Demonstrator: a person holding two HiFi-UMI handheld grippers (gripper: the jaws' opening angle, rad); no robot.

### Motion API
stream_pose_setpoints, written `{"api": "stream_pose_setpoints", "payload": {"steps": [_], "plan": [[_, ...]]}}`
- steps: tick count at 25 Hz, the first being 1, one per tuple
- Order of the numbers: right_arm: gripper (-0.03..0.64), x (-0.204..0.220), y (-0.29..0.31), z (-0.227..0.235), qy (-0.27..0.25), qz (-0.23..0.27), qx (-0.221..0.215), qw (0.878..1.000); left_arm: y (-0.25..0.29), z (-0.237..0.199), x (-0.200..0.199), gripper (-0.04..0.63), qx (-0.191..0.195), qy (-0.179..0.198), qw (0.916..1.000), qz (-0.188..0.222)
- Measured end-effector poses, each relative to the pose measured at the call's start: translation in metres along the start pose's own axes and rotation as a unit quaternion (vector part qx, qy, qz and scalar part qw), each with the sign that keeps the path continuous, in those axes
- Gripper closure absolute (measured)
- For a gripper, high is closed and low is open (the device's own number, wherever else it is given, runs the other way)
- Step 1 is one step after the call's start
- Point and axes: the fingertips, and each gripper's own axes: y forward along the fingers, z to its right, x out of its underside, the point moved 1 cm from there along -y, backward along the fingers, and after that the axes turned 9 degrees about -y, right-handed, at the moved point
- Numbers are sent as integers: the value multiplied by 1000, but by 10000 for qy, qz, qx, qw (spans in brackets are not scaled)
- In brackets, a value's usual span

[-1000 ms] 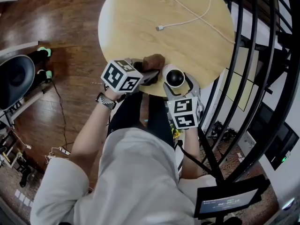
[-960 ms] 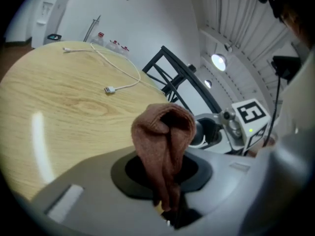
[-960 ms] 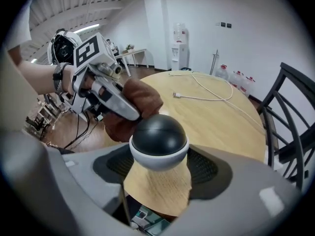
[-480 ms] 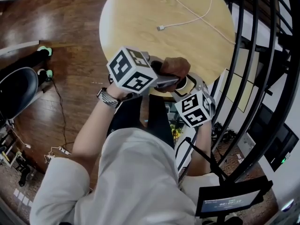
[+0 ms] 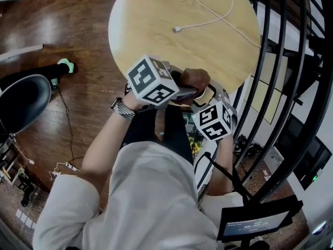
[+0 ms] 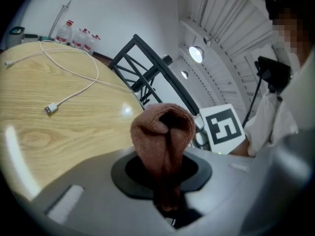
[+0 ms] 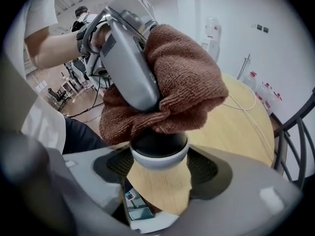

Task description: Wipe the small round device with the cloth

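Observation:
The small round device (image 7: 158, 150), white with a dark top, sits between the jaws of my right gripper (image 7: 158, 167), which is shut on it at the table's near edge. The brown cloth (image 7: 183, 93) lies pressed on top of the device and covers its dark face. My left gripper (image 6: 166, 181) is shut on that cloth (image 6: 164, 132), which bunches up out of its jaws. From the head view, the left gripper (image 5: 183, 91) reaches in from the left, the cloth (image 5: 195, 79) hides most of the device, and the right gripper (image 5: 209, 99) holds from below.
The round wooden table (image 5: 156, 30) carries a white USB cable (image 5: 205, 22) on its far half. Black railing bars (image 5: 283, 72) stand close on the right. A dark chair (image 5: 21, 100) is on the floor at left. Bottles (image 6: 78, 33) stand behind the table.
A second ago the device's dark top was bare with the cloth to its left. The left gripper has carried the cloth right onto the device, and both grippers rose slightly.

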Motion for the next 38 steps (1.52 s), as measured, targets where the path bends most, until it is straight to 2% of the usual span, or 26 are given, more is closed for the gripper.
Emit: {"api": "stream_pose_setpoints", "payload": {"steps": [8, 12, 19, 26, 35, 38], "plan": [[279, 0, -1, 1, 27, 32, 18, 10000, -7, -18, -4, 511, -117, -182, 9997, 55], [279, 0, 0, 0, 44, 49, 20, 10000, -12, -35, -2, 512, -441, -108, 9989, -84], [279, -1, -1, 0, 70, 94, 16, 9999, -5, -50, 9, 512, -565, -243, 9979, -202], [279, -2, -2, -1, 109, 144, 6, 9998, 5, -73, 23, 512, -888, -251, 9941, -576], [279, -3, -2, -2, 162, 270, -12, 9995, 14, -96, 30, 512, -1007, -432, 9904, -837], [279, -3, -3, -3, 170, 281, -14, 9995, 16, -98, 34, 512, -1138, -288, 9877, -1036]]}}
